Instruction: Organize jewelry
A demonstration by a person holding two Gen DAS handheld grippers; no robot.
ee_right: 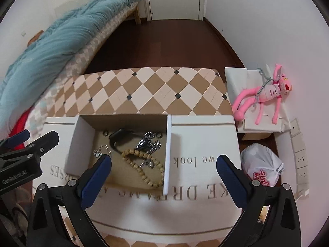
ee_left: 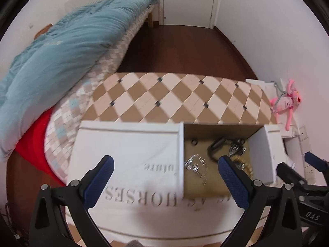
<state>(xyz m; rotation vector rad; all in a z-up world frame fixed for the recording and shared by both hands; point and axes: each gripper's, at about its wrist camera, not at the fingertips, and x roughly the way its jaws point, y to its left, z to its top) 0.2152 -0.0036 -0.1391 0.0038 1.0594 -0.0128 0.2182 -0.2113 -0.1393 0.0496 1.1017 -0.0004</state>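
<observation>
— Both hand-held grippers, left (ee_left: 165, 167) and right (ee_right: 163, 165), gape wide with nothing between the pads.
— And the jewelry?
— In the open box (ee_right: 131, 121) on the checkered surface (ee_right: 148, 88): a wooden bead bracelet (ee_right: 144, 166) just ahead of the right one, a black bangle (ee_right: 118, 138) and silver pieces (ee_right: 149, 142) farther in.

The white box (ee_right: 203, 144) looks like matt card with grey printed lettering, and its open compartment shows bare brown cardboard inside. In that compartment lie a bracelet (ee_right: 144, 167) of dull, pale wooden beads, shiny metal pieces (ee_right: 150, 141) and a smooth black band (ee_right: 118, 136). Under the box, the checked tabletop (ee_right: 144, 90) has a smooth, faintly glossy finish. Right of the box sit a soft pink plush toy (ee_right: 265, 96) and a crinkled glossy plastic bag (ee_right: 261, 164).
</observation>
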